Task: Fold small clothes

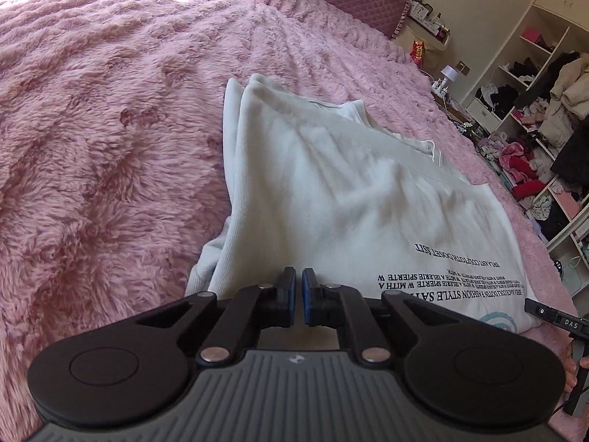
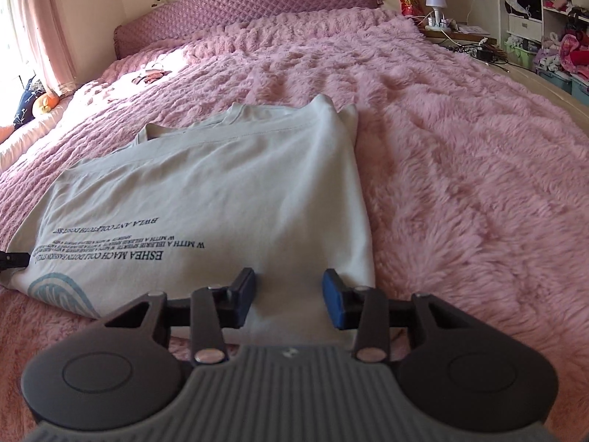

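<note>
Left gripper [image 1: 298, 296] is basically pinched closed, blue pads [image 1: 308, 294] nearly touching with just a thin slit between them, and nothing visibly caught in there. Linkage arms are folded inward. Right gripper [image 2: 289, 304] is spread wide, pads [image 2: 333, 304] well apart, nothing between them, held low and level. The other gripper's black tip pokes into each view's edge, and a bit of hand [image 1: 574, 362] shows in the left view.

A white shirt [image 1: 331, 191] [image 2: 228, 199] with black lettering and a pale blue swirl lies folded flat on the pink bed, sleeves tucked in.
</note>
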